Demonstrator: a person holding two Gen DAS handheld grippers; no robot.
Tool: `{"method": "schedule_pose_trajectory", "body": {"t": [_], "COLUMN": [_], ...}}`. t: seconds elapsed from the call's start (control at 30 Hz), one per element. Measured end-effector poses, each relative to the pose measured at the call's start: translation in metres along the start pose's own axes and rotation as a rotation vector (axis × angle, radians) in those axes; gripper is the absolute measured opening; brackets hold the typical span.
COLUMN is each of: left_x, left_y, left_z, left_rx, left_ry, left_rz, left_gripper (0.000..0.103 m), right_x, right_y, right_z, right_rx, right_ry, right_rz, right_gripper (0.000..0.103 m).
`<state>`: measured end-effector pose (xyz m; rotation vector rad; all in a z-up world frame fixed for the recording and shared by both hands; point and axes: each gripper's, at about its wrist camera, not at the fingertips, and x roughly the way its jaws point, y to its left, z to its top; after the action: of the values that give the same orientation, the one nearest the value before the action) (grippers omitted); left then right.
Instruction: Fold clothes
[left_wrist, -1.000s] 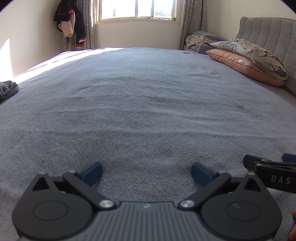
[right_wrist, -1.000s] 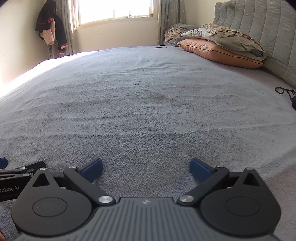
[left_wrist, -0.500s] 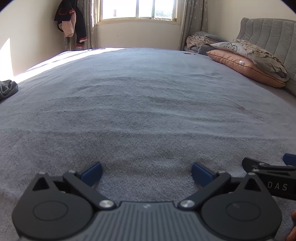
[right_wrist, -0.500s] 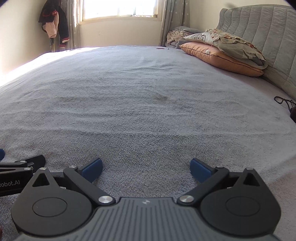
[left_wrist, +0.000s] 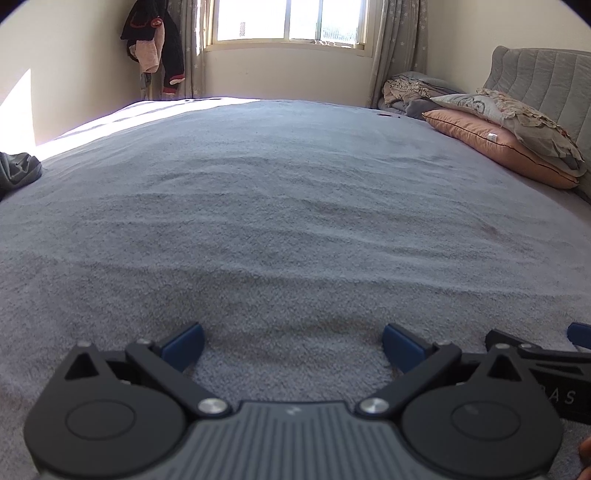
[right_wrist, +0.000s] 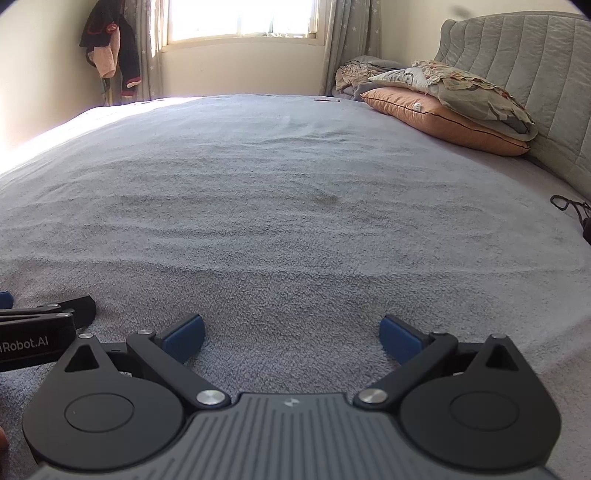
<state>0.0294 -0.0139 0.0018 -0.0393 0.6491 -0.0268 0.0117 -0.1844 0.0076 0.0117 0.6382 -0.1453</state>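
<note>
Both views tilted up slightly. Your left gripper (left_wrist: 291, 341) and right gripper (right_wrist: 291, 332) spread wide, empty, low over bed cover (left_wrist: 295, 221). Only dark garment (left_wrist: 16, 170) far left; folding unstarted.

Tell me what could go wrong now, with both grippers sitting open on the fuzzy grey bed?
1. The left gripper and right gripper sit side by side, so they might bump when moving.
2. Both rest low on the fuzzy grey blanket, so closing could pinch it instead of clothes.
3. The only loose garment, a dark crumpled piece, lies at the far left edge; reaching might nudge it off.
</note>
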Motion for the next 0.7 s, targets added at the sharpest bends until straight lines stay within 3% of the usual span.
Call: {"method": "schedule_pose_trajectory", "body": {"t": [0.7], "left_x": [-0.001], "left_y": [-0.0015], "left_z": [-0.0023], "left_rx": [0.006], "left_ry": [-0.005], "left_rz": [0.01], "left_gripper": [0.103], "right_x": [-0.0015], "right_y": [-0.003], "right_z": [-0.0042], "right_rx": [0.018], "right_ry": [-0.012], "right_rz": [0.011], "right_gripper": [0.103]}}
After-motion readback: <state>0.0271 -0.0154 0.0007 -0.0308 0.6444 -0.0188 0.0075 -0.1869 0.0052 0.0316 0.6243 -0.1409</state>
